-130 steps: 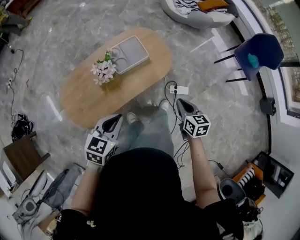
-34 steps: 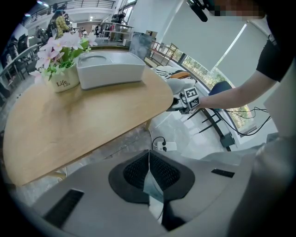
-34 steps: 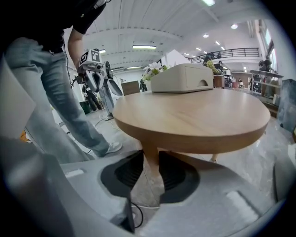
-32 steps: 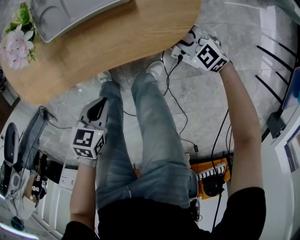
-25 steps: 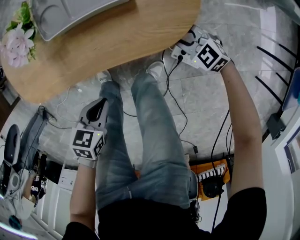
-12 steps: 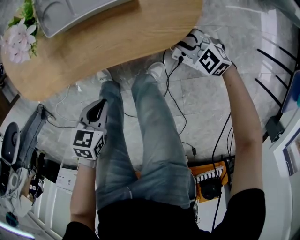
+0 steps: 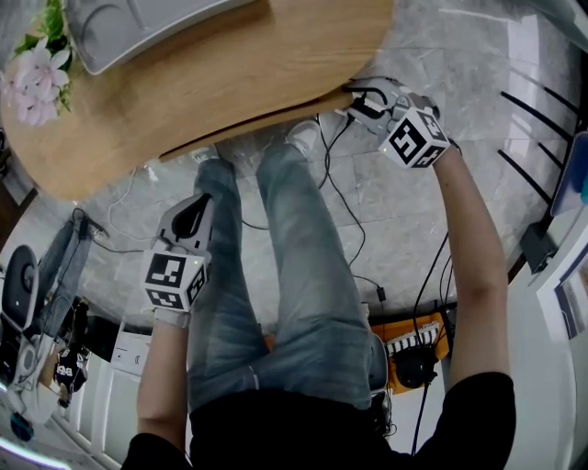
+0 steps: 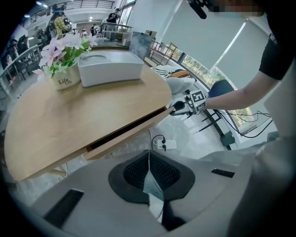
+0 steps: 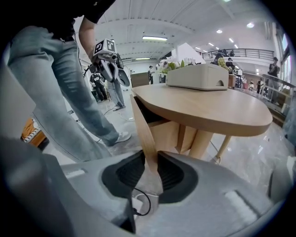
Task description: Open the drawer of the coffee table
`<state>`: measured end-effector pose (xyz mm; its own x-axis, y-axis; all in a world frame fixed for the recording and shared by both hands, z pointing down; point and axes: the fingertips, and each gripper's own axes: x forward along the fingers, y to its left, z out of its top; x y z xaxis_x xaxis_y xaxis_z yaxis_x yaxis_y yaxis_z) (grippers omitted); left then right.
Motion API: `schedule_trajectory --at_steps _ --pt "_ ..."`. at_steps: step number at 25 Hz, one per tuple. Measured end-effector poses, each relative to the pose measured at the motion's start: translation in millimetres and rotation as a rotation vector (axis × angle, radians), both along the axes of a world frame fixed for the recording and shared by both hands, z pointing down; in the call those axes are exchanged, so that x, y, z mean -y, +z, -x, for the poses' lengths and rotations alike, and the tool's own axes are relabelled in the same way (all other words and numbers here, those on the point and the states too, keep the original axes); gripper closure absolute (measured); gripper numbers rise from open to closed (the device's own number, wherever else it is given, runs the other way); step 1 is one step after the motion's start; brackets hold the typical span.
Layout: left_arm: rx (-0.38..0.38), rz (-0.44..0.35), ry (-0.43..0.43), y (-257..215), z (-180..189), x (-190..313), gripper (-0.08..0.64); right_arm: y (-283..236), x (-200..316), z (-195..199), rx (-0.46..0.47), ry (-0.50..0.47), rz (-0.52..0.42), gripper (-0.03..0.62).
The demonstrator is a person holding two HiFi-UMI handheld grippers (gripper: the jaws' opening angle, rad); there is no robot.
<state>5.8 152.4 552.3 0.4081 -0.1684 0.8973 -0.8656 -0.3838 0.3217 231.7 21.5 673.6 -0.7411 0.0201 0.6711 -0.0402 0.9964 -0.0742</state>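
Note:
The oval wooden coffee table [image 7: 230, 64] fills the top of the head view. Its drawer front [image 7: 257, 124] stands slightly out from under the top, with a dark gap behind it. My right gripper [image 7: 356, 97] is shut on the right end of that drawer front [image 9: 144, 129], and the thin wooden board runs between its jaws [image 9: 150, 172]. My left gripper [image 7: 198, 200] is shut on nothing and hangs beside the person's left leg, apart from the table. The left gripper view shows the opened drawer [image 8: 125, 134] and the right gripper [image 8: 178, 107] at its end.
A grey tray [image 7: 138, 27] and a pot of pink flowers [image 7: 32, 87] stand on the table top. The person's legs [image 7: 303, 275] stand between the grippers. A white power strip [image 8: 164, 145] and cables [image 7: 340, 193] lie on the marble floor. A blue chair [image 8: 222, 88] stands further right.
My right gripper has moved away from the table edge with the drawer front in its jaws. The drawer has slid out and a dark gap now shows. The left gripper has kept still.

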Motion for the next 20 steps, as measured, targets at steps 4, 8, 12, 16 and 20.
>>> schedule_trajectory --at_steps 4,8,12,16,20 --pt "0.010 0.003 0.016 3 10 -2 0.546 1 -1 1 -0.018 0.010 0.009 0.509" --pt "0.042 -0.001 -0.004 13 36 -5 0.546 3 -3 2 -0.066 0.011 0.012 0.506" --pt "0.056 -0.006 -0.070 27 65 -5 0.546 7 -5 2 -0.122 0.004 0.018 0.503" --pt "0.089 -0.033 -0.087 39 96 -3 0.546 7 -6 7 -0.182 0.012 0.019 0.500" --pt "0.114 -0.058 -0.079 57 123 0 0.543 12 -5 8 -0.266 0.024 0.029 0.495"
